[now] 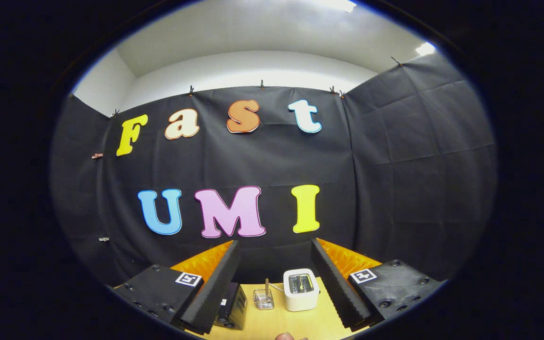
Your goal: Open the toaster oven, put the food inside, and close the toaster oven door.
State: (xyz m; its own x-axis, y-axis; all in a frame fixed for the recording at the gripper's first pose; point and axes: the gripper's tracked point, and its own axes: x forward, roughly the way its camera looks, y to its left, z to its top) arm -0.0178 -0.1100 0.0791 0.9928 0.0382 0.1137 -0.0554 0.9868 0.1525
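Note:
My gripper [274, 243] is held high above a wooden table [276, 323] and stands open, with nothing between its fingers. A black box-shaped appliance [232, 307], seemingly the toaster oven, sits on the table at the left, mostly hidden behind the left finger [215, 288]. I can make out its side and some knobs, but not its door. At the table's near edge a small rounded tan thing [285, 336] peeks in; too little of it shows to tell what it is.
A white pop-up toaster [301, 289] stands on the table between the fingers, close to the right finger [338, 288]. To its left is a small clear holder [263, 298] with a stick upright in it. Black cloth walls close the booth behind and on both sides.

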